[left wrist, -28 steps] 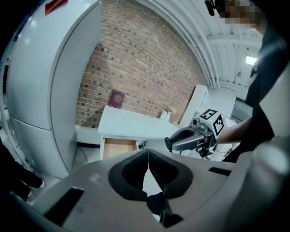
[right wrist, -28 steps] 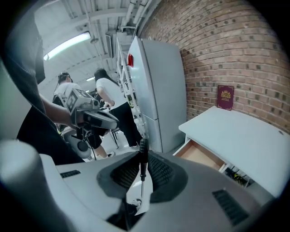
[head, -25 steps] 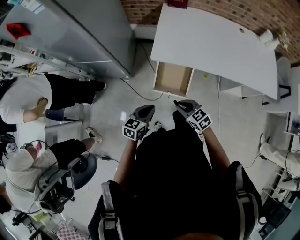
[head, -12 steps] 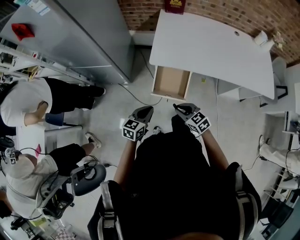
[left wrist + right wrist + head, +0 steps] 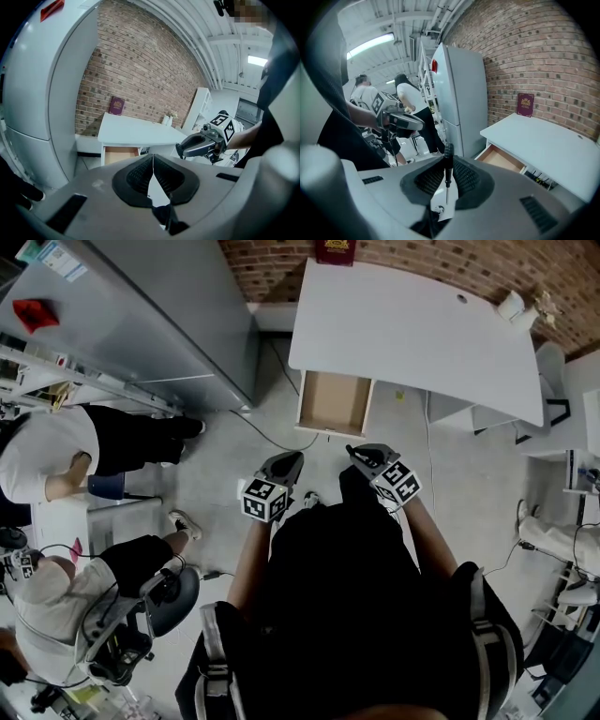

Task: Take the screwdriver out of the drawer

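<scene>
Right hand-held gripper (image 5: 364, 456) pinching the screwdriver (image 5: 447, 174), handle uppermost, apart from the open drawer (image 5: 333, 401) under the tabletop (image 5: 412, 334). Left hand-held gripper (image 5: 153, 164) pressed together, empty. Grip and positions unchanged over the last second; extraction appears complete.
</scene>
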Available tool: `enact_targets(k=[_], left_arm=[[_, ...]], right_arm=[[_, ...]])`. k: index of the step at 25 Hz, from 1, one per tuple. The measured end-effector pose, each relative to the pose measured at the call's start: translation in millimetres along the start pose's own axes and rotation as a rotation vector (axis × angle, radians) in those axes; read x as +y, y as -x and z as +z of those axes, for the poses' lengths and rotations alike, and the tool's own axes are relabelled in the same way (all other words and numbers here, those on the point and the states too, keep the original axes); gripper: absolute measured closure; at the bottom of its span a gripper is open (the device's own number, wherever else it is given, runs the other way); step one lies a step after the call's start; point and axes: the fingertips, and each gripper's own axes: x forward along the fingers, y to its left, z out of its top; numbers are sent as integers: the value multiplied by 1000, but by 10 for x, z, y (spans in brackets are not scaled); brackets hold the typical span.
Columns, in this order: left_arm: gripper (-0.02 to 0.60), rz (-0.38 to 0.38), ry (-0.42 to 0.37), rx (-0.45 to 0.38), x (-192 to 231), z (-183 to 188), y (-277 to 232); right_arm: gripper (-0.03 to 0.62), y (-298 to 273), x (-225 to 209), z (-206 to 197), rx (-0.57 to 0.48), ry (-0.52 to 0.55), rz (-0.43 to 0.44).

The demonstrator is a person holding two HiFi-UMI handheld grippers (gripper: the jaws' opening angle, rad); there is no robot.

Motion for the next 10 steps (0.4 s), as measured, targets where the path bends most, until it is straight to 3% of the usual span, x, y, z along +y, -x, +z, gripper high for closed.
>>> enact_targets(k=[10], left_arm=[[565,-6,3,6,-26,-45,21]], right_arm=[[482,26,15,-63,15,-2,-5]])
